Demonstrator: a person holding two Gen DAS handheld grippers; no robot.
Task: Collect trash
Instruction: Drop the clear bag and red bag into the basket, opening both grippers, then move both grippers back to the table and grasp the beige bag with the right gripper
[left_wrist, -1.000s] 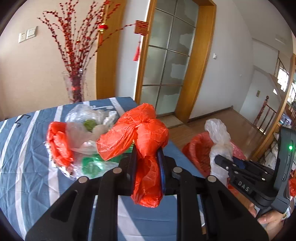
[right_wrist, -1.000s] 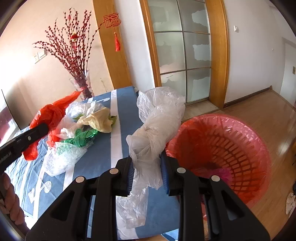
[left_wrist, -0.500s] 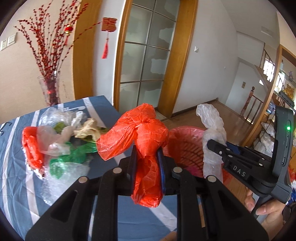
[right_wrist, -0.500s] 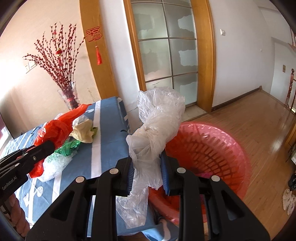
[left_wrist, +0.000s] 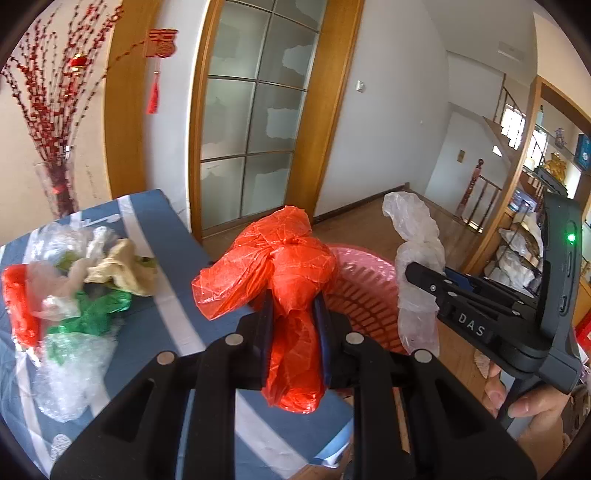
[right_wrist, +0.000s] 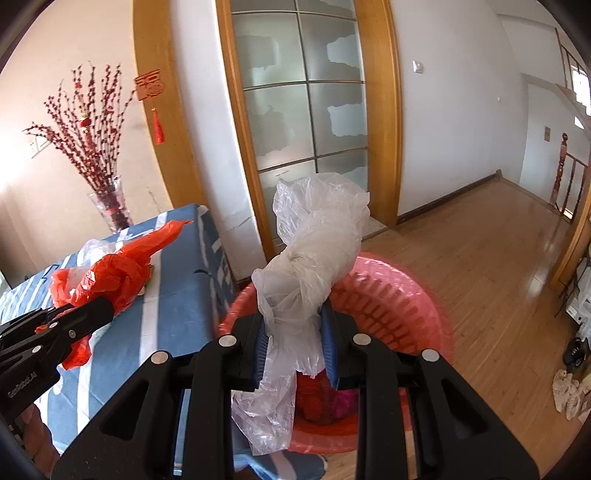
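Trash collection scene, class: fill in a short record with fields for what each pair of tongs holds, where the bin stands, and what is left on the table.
left tongs: shut on red plastic bag
right tongs: shut on clear plastic bag
bin: pink slatted basket on the wooden floor beside the table, some trash already inside
table: blue striped cloth
left on table: pile of crumpled bags, clear, green, beige and red
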